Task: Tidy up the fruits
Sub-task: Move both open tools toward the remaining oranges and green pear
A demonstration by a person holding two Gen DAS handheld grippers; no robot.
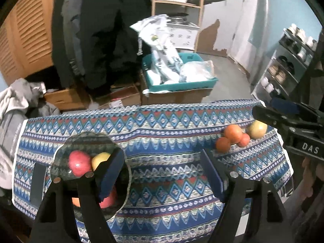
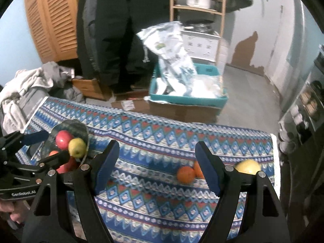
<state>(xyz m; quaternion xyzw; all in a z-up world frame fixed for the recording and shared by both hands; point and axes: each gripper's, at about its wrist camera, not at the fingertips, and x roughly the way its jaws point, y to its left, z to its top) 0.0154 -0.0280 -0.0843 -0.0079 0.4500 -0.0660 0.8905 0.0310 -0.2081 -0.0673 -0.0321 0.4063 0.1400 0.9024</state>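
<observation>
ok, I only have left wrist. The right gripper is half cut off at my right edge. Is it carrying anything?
Observer: No. In the right wrist view the right gripper is open, and nothing sits between its pads. Past the gap there is only tablecloth and loose fruit.
Operator: Which fruit is it lined up on?
Observer: An orange lies on the cloth, showing in the gap just inside the finger on the picture's right. It is clear of the pads. That finger hides part of a second orange behind it.
</observation>
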